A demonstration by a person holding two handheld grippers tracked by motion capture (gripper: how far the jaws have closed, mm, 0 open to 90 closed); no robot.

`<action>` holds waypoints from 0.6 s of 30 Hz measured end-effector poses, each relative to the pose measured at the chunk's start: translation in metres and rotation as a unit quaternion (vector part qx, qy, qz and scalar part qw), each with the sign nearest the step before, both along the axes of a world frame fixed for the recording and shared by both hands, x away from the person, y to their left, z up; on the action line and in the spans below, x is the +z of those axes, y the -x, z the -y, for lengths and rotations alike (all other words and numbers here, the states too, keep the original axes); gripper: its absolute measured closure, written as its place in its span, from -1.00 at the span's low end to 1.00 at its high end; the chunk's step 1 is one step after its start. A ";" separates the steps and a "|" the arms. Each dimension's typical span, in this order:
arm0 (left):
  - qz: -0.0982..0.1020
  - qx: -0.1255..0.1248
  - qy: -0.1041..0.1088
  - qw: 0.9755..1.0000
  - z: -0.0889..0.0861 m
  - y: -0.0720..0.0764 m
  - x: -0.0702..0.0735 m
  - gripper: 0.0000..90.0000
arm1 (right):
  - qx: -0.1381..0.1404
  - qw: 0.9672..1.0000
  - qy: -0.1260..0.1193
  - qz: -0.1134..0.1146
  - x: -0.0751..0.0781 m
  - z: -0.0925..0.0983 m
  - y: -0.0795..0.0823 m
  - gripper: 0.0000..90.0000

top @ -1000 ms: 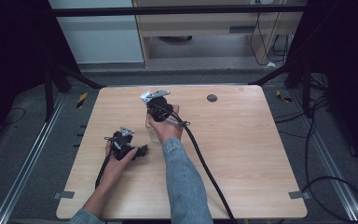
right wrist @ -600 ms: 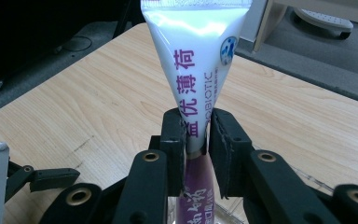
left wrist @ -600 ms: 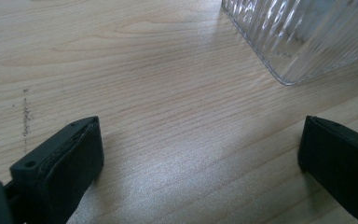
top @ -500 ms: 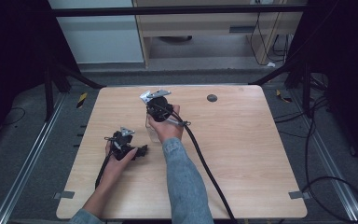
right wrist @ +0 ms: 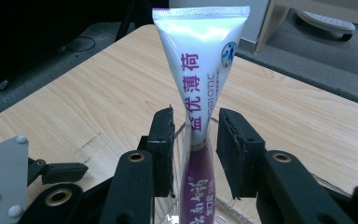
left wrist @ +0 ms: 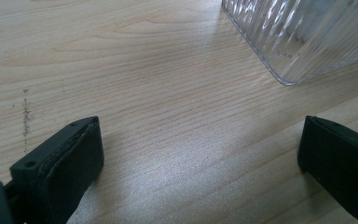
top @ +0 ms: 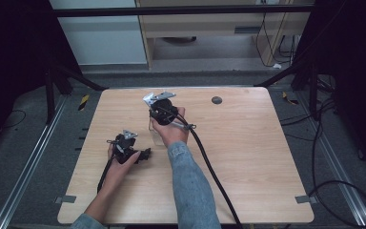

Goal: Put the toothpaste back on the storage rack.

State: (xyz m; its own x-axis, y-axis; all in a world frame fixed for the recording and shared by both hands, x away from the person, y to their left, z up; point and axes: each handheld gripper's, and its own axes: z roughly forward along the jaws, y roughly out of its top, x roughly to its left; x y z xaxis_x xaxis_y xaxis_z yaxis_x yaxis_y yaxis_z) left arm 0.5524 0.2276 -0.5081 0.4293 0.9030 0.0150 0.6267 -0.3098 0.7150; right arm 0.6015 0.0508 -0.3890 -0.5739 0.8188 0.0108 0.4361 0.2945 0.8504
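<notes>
On the wooden counter (top: 248,157), seen from the high view, the right tongs (top: 159,102) sit at about eleven o'clock from the counter's middle, pointing straight down over a clear ribbed glass (top: 156,133) that stands upright just below them. The left tongs (top: 145,153) lie at about eight o'clock from the middle, near the glass and aimed toward it, resting low on the wood.

In the right gripper view a toothpaste tube (right wrist: 199,88), white at its crimped flat end and purple lower down, stands upright with its lower part inside the glass (right wrist: 228,212). The right tongs (right wrist: 195,154) flank the tube at the glass's rim, and their jaws have just been opening. A narrow gap shows between the tube and the pad at three o'clock of it. On the nine o'clock side the pad stands very close, and whether it touches the tube is hard to tell through the glass wall, though it appears to stand just off it. The tube leans on its own within the glass.

In the left gripper view the left tongs (left wrist: 200,161) stand wide apart with bare wood between them. The ribbed glass (left wrist: 303,37) sits at about one o'clock beyond them, apart from both jaws.
</notes>
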 end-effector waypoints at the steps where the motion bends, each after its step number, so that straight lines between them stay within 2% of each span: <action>1: 0.000 0.000 0.000 1.000 0.000 0.000 0.000 -1.00 | 0.000 1.000 0.000 0.000 0.000 0.000 0.000 0.47; 12: -0.001 0.000 -0.002 1.000 0.000 0.000 0.000 -1.00 | 0.001 1.000 0.006 -0.007 0.006 0.013 0.010 0.40; 17: 0.000 0.002 -0.002 1.000 0.000 -0.001 0.000 -1.00 | 0.001 1.000 0.008 -0.009 0.008 0.019 0.012 0.34; 18: 0.000 0.002 -0.002 1.000 0.000 -0.001 0.000 -1.00 | 0.000 1.000 0.007 -0.010 0.011 0.023 0.011 0.27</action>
